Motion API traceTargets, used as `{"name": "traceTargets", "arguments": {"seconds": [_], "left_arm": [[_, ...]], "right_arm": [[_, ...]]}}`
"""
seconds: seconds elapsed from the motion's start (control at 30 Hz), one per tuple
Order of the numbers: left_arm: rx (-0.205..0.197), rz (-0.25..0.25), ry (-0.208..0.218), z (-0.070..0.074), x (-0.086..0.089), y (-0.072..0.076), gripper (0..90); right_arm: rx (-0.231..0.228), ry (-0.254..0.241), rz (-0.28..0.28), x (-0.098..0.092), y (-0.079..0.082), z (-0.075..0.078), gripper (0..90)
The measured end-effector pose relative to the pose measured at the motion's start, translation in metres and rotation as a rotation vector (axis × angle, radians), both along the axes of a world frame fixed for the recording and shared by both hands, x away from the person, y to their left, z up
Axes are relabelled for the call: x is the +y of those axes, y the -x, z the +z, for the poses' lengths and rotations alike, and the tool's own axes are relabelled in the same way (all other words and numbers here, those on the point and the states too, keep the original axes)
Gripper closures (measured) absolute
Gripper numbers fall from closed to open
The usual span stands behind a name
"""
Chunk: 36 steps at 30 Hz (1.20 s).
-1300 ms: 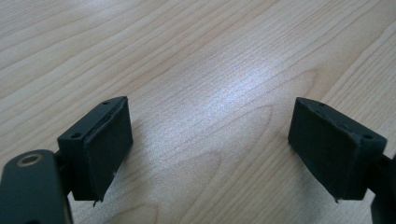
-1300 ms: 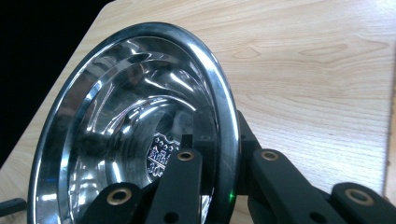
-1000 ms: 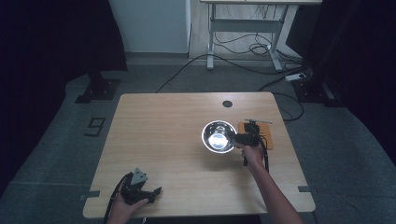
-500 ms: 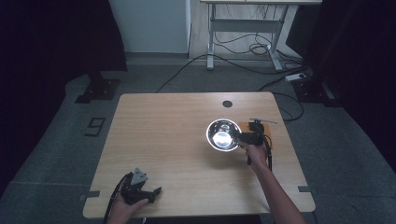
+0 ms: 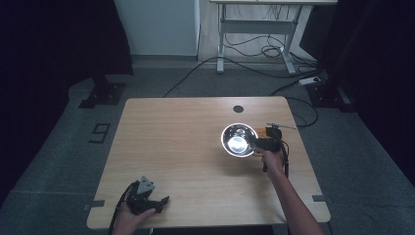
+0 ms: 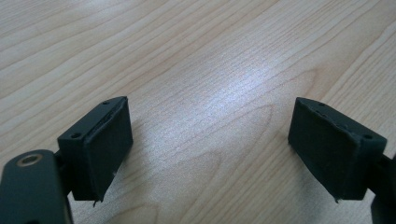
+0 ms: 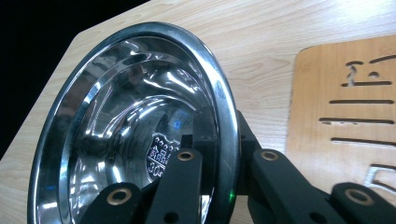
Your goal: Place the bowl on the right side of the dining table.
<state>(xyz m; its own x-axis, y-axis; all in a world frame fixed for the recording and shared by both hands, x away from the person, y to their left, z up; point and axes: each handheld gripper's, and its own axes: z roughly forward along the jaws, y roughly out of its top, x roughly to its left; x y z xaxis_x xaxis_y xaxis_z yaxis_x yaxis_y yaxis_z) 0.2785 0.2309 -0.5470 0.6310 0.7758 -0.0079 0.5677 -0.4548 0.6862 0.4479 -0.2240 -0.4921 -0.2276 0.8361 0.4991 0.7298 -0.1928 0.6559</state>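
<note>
High view: right tongs [image 5: 258,143] clamped on the rim of the round shiny stainless-steel bowl [image 5: 238,140], which sits on the right half of the light wood-grain bench [image 5: 186,147], just left of a flat orange-brown wooden board with cut-out slots [image 5: 269,133]. Bowl and board look to be touching or overlapping at the edge (can't tell which from above).

Right gripper view: one jaw inside the bowl [image 7: 135,140], the other outside, rim pinched between them. Bowl fills the left of this frame with its opening facing the camera; whether it is lifted off the bench I can't tell. Stamped crest mark visible on the bowl's inner base. Slotted board [image 7: 345,102] lies flat at right.

Left tongs [image 5: 147,201] are at the near-left edge of the bench, well apart from the bowl, in the person's left hand [image 5: 128,219]. Left gripper view: jaws spread wide, nothing between them, just bare wood (pads [image 6: 108,149] close above the surface).
</note>
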Motion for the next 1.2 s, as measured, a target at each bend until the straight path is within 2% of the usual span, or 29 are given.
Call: {"name": "traceTargets", "arguments": {"seconds": [0.77,1.2], "left_arm": [[0.000,0.000,0.000,0.000,0.000,0.000,13.3],[0.000,0.000,0.000,0.000,0.000,0.000,13.3]], "right_arm": [[0.022,0.005,-0.106,-0.036,-0.006,-0.004,85.5],[0.029,0.028,-0.151,-0.051,-0.009,-0.007,85.5]]}}
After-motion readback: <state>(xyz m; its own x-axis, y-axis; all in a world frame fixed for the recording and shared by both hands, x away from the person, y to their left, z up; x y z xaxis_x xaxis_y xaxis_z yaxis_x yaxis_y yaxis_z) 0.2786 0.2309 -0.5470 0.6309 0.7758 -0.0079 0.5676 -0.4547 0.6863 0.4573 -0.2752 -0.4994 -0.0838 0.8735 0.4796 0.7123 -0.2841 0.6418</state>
